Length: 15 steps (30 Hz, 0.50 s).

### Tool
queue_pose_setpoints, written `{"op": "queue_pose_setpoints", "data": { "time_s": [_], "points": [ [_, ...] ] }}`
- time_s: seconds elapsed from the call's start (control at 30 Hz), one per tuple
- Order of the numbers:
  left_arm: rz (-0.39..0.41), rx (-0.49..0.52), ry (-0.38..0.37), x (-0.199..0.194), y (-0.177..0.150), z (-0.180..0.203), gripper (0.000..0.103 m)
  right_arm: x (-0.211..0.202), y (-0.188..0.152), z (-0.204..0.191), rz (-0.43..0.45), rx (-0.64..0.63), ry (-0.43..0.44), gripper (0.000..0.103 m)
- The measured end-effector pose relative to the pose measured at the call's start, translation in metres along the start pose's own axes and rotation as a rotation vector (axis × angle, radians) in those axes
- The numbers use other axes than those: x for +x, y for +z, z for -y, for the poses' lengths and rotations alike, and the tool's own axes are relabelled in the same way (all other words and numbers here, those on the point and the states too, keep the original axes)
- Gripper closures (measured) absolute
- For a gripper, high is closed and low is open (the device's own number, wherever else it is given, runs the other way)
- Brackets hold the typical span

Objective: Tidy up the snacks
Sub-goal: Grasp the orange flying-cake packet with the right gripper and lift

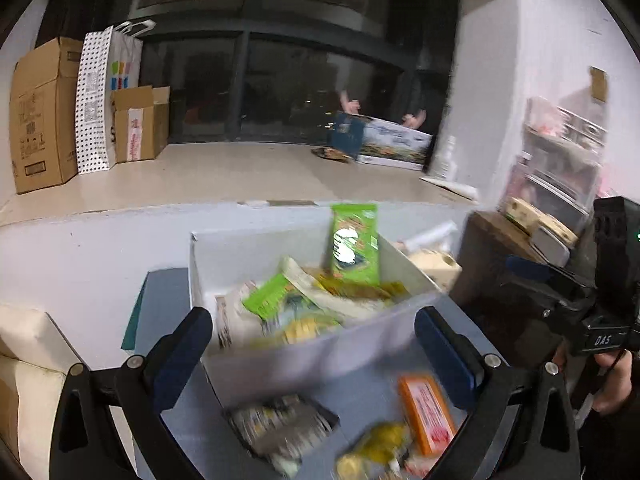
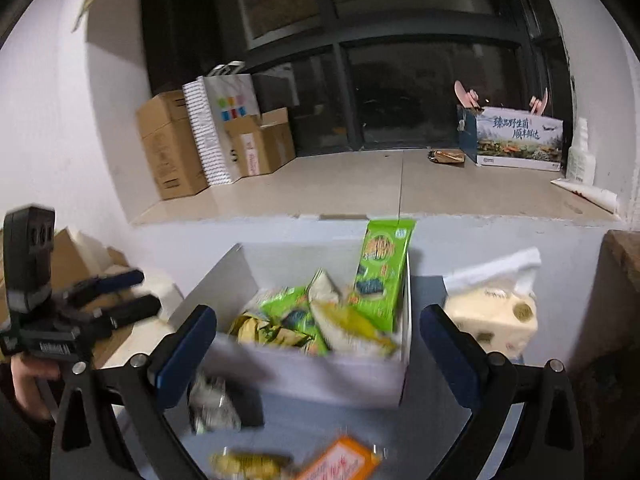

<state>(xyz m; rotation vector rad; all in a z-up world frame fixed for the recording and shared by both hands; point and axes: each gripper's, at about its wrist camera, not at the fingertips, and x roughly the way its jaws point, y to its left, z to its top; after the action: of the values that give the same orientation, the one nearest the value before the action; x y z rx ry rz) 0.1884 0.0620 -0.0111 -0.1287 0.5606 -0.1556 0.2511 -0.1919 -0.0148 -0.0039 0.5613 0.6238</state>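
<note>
A white box (image 1: 304, 356) (image 2: 320, 376) on a grey-blue table holds several snack packs; a tall green pack (image 1: 355, 246) (image 2: 382, 272) stands upright at its far right. In front of the box lie a silver-black pack (image 1: 280, 428) (image 2: 218, 404), an orange pack (image 1: 428, 412) (image 2: 340, 462) and a yellow pack (image 1: 380, 450) (image 2: 248, 462). My left gripper (image 1: 316, 344) is open and empty, above the box's near wall. My right gripper (image 2: 320, 348) is open and empty, also before the box. Each gripper shows at the edge of the other's view (image 1: 580, 300) (image 2: 108, 300).
A tissue pack (image 2: 496, 312) stands right of the box. Behind is a wide tiled sill (image 2: 360, 184) with cardboard boxes (image 1: 44, 116), a dotted paper bag (image 1: 100, 100) and a printed box (image 2: 516, 136). A brown stand (image 1: 492, 256) is at right.
</note>
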Motion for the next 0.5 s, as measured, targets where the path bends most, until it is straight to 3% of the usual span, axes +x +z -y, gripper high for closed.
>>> {"op": "queue_pose_setpoints", "data": {
  "time_s": [0.27,0.5],
  "points": [
    [-0.010,-0.017,0.012,-0.056,-0.063,0.017,0.000,-0.056,-0.091,-0.014,-0.051,0.014,0.043,0.000],
    [-0.005,-0.104,0.008,-0.092,-0.106,0.021,0.000,-0.042,-0.144,-0.009,-0.174,0.066,0.010,0.000]
  ]
}}
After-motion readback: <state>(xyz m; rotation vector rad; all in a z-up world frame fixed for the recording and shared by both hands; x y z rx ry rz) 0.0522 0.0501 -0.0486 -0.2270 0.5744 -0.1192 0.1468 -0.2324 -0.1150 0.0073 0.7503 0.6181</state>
